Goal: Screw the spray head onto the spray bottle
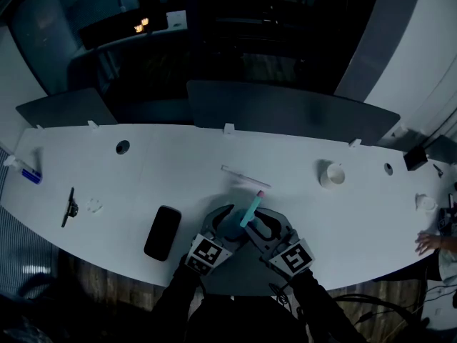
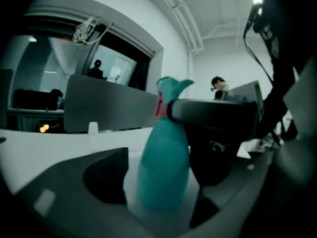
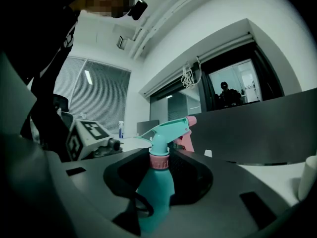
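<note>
A teal spray bottle (image 1: 250, 211) stands near the table's front edge between both grippers. Its teal spray head (image 3: 166, 130), with a pink collar and pink nozzle, sits on the neck. My right gripper (image 3: 158, 182) is shut on the bottle just below the collar; in the left gripper view its finger (image 2: 218, 114) crosses the neck. My left gripper (image 2: 158, 192) stands open around the bottle's lower body (image 2: 163, 167), with a strip of white table showing between the left pad and the bottle. In the head view the left gripper (image 1: 225, 216) and right gripper (image 1: 260, 220) meet at the bottle.
On the white table (image 1: 178, 163) lie a black phone (image 1: 163, 232) left of the grippers, a thin white tube (image 1: 239, 175) behind the bottle, a white cup (image 1: 333, 174) at the right and a black clip (image 1: 70, 206) far left. A person's hand (image 1: 432, 243) rests at the right edge.
</note>
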